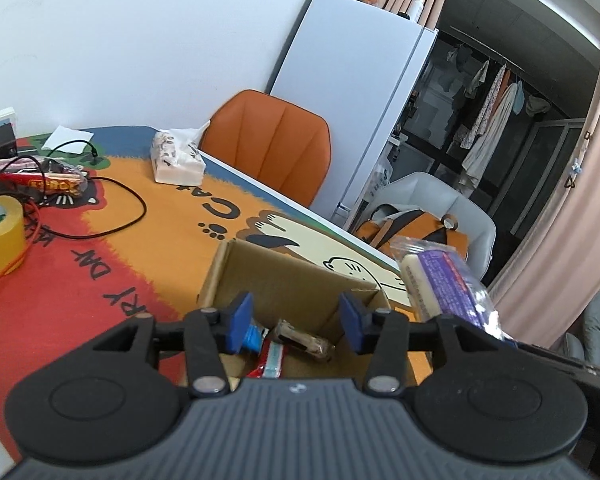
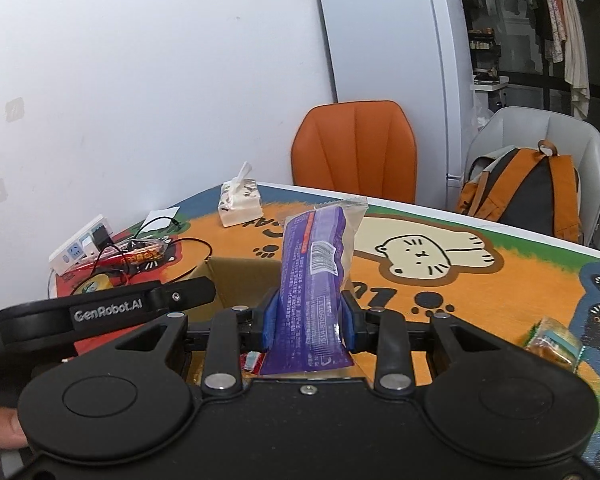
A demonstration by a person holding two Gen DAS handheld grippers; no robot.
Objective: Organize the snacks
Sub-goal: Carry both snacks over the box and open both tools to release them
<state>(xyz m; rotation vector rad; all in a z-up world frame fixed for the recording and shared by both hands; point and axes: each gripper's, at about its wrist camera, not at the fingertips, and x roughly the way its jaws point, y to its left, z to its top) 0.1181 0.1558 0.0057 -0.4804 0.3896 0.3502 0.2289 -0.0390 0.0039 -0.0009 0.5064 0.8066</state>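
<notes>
An open cardboard box [image 1: 284, 280] stands on the table and holds a red-wrapped snack [image 1: 270, 362] and a brown bar [image 1: 304, 340]. My left gripper [image 1: 296, 322] is open and empty just above the box's near side. My right gripper [image 2: 310, 326] is shut on a purple-wrapped snack [image 2: 318, 280], held upright over the box [image 2: 240, 276]. That snack also shows at the right in the left wrist view [image 1: 440, 284]. A small yellow-green snack packet [image 2: 554, 342] lies on the table at the right.
The table has a cartoon cat cloth [image 2: 440, 256]. A tissue pack [image 1: 176, 156], yellow tape roll [image 1: 0, 236], red snack bag [image 1: 56, 184], black cables [image 1: 112, 204] and power strip [image 2: 80, 254] lie at the left. Orange chair [image 2: 356, 148], backpack [image 2: 532, 196] and fridge [image 2: 396, 60] stand behind.
</notes>
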